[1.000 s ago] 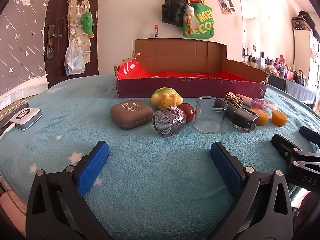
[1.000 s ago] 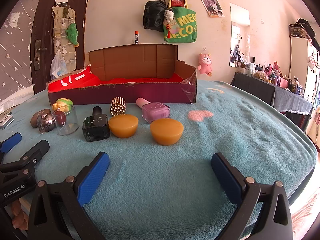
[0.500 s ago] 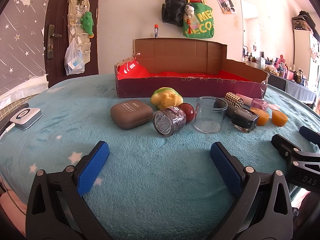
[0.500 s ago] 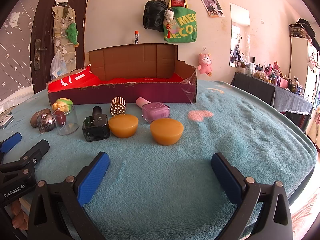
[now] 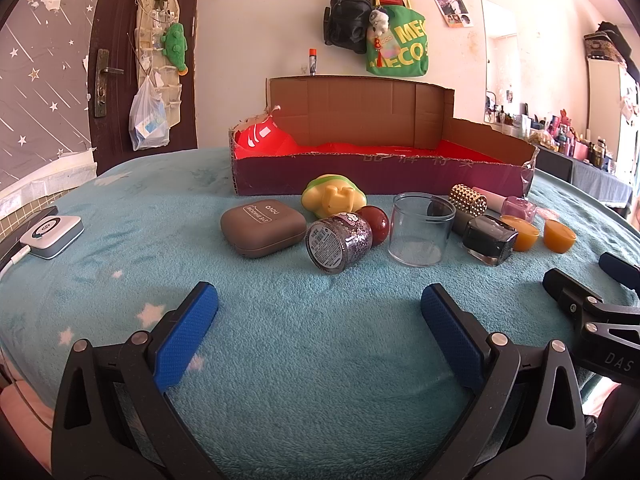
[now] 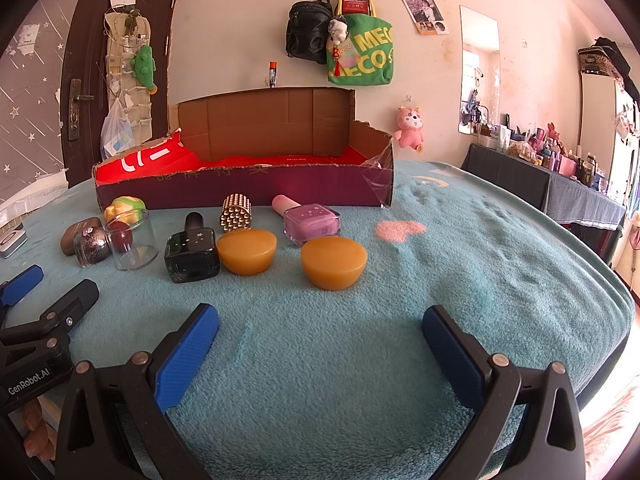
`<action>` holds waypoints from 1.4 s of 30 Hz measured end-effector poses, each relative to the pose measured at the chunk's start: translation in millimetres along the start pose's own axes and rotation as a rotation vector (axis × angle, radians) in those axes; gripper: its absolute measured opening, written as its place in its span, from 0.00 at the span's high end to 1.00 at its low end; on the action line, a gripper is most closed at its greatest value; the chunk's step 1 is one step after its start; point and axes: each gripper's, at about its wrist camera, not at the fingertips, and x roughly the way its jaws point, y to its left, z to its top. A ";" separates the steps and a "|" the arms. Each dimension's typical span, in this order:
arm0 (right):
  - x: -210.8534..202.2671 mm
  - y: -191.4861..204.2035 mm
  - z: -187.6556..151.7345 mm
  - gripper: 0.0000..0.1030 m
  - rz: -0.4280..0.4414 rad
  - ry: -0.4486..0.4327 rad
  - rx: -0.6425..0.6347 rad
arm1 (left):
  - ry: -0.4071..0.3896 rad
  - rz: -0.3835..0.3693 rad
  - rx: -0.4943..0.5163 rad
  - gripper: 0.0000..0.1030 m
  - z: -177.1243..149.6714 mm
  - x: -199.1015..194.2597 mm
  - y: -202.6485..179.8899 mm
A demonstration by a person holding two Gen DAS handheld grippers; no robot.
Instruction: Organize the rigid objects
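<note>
A row of small objects lies on the teal blanket before a low cardboard box (image 5: 376, 178) (image 6: 248, 188) with a red floor. From the left: grey case (image 5: 262, 227), yellow-green toy (image 5: 334, 200), glitter jar (image 5: 338, 242) on its side, dark red ball (image 5: 374, 224), clear cup (image 5: 420, 229), studded gold cylinder (image 6: 237, 212), black polish bottle (image 6: 191, 254), pink polish bottle (image 6: 310, 222), two orange domes (image 6: 247, 250) (image 6: 334, 262). My left gripper (image 5: 318, 334) stands open short of the jar. My right gripper (image 6: 320, 344) is open, short of the domes.
A white device (image 5: 52, 230) with a cable lies at the blanket's left edge. Beyond the pink heart patch (image 6: 400, 230) the blanket runs bare to the right. A dark side table (image 6: 560, 196) crowded with bottles stands at the far right. Bags hang on the wall behind.
</note>
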 end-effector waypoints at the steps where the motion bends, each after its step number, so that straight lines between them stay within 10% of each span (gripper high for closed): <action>1: 0.0 0.0 0.0 0.00 0.000 0.000 0.000 | 0.000 0.000 0.000 0.00 -0.1 -0.1 -0.2; 42: 0.3 -0.3 3.7 0.00 0.010 0.026 0.004 | 0.036 -0.007 0.004 0.00 4.0 3.3 1.1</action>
